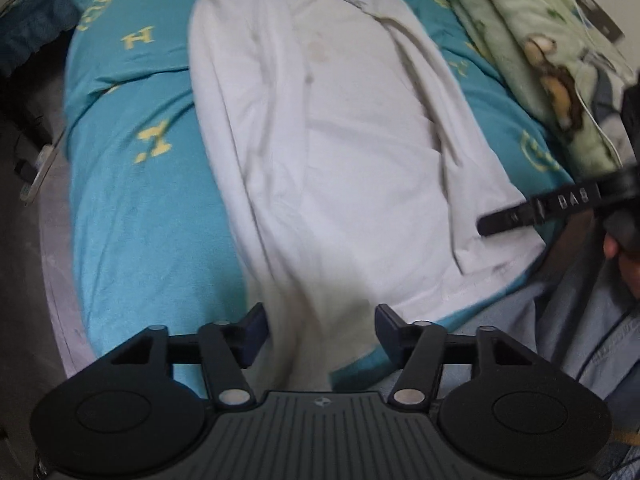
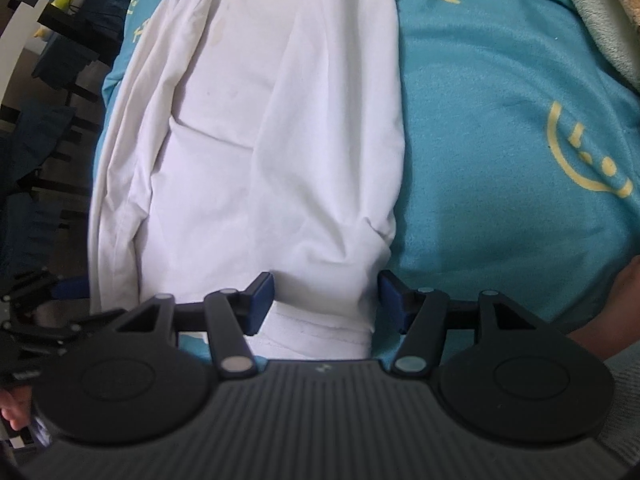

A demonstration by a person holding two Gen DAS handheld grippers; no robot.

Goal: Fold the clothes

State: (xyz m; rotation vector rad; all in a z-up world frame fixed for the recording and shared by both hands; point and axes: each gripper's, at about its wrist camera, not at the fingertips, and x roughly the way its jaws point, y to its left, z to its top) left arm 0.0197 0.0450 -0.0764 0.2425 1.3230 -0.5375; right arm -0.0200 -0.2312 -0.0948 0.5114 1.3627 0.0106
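White shirt (image 1: 344, 152) lies lengthwise on the teal bedsheet (image 1: 140, 200), its sides folded inward. Left hand-held gripper (image 1: 322, 334) and right hand-held gripper (image 2: 326, 300) both gape wide over its near hem, gripping nothing.

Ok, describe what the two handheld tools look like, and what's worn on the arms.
Both tools, left tool and right tool, match: black linkage arms with silver pivot pins, round side discs, a ribbed grey base and dark blue finger pads. A light grey-blue sleeve shows.

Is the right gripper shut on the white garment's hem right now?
No: in the right wrist view the right gripper stands open, its blue pads either side of the white garment with hem fabric between them, unpinched.
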